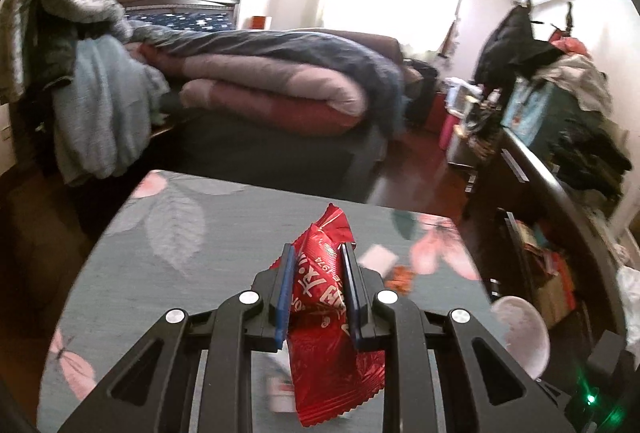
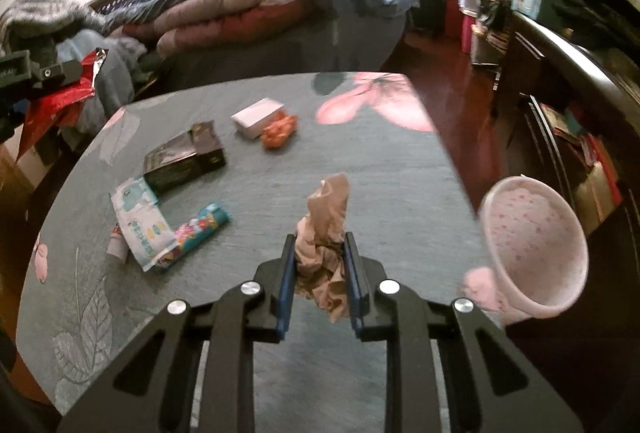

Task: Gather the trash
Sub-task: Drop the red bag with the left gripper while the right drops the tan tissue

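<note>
Left gripper (image 1: 317, 253) clamped narrow on a crinkled red wrapper (image 1: 320, 297) lifted above the table (image 2: 380, 169), right gripper (image 2: 320, 247) pinching a crumpled beige wad (image 2: 326, 233) near the table's right edge, beside the pink bin (image 2: 536, 249).

Left gripper (image 1: 316, 251) and right gripper (image 2: 318, 241) alike: black angular linkage arms with triangular cut-outs, four round silver pivot screws apiece, slim blue pads lining the inner finger faces. Green indicator light (image 1: 590, 399) glowing right of the left gripper's linkage.
</note>
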`<state>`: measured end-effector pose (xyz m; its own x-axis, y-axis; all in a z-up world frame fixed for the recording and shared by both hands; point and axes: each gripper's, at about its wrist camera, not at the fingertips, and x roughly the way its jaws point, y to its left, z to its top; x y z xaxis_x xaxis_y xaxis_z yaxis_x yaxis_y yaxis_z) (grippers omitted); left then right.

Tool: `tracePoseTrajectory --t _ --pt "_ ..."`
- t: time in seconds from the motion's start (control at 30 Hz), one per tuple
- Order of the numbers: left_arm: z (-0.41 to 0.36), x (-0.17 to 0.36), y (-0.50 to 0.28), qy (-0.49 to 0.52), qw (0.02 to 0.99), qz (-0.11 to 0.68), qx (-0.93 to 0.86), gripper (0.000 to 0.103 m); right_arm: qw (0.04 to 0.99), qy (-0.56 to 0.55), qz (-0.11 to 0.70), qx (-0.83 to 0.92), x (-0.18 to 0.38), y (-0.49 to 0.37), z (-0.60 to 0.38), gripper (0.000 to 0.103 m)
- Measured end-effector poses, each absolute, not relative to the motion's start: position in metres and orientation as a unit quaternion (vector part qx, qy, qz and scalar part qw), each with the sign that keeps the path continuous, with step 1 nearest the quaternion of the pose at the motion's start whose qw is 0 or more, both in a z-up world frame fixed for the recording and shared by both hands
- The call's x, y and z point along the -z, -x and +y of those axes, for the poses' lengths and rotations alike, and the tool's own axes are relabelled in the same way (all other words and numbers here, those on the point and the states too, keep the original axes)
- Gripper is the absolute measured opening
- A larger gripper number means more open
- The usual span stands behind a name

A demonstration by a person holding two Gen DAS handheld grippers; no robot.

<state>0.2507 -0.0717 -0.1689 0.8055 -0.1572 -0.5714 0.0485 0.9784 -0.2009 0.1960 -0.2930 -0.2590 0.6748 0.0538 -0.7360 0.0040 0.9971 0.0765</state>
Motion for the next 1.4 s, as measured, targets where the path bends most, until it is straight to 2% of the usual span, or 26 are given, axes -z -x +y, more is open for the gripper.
tracePoseTrajectory --t 0.63,1.07,1.4 --pt "-0.232 0.163 -0.237 0.024 0.924 0.315 0.217 0.023 0.913 -0.124 0.372 0.111 0.253 -0.134 -0.443 0.024" --pt "-0.365 0.199 -0.251 -0.033 0.879 0.347 0.325 0.023 0.897 -0.176 0.357 0.192 0.273 -0.136 -0.535 0.024" --pt "-0.426 0.243 -0.283 -0.051 0.852 0.385 0.352 0.024 0.889 -0.198 0.354 0.213 0.306 -0.175 -0.58 0.024"
